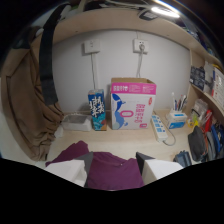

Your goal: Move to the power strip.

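The power strip (159, 127) lies flat on the desk (120, 142) just to the right of the pink and white carton (133, 104), close to its front corner, with a white cord trailing off its near end. Right of the power strip is a small blue box (177, 120), and left of the carton stands a blue drink carton (97, 109). The gripper (115, 167) is well short of the carton, its fingers spread apart, with a purple cloth (102, 162) lying between them; nothing is pinched. The power strip looks like a stiff, light plastic bar, smooth and a bit slippery; gripping across its narrow width near the middle should be steadiest, and the cord may drag
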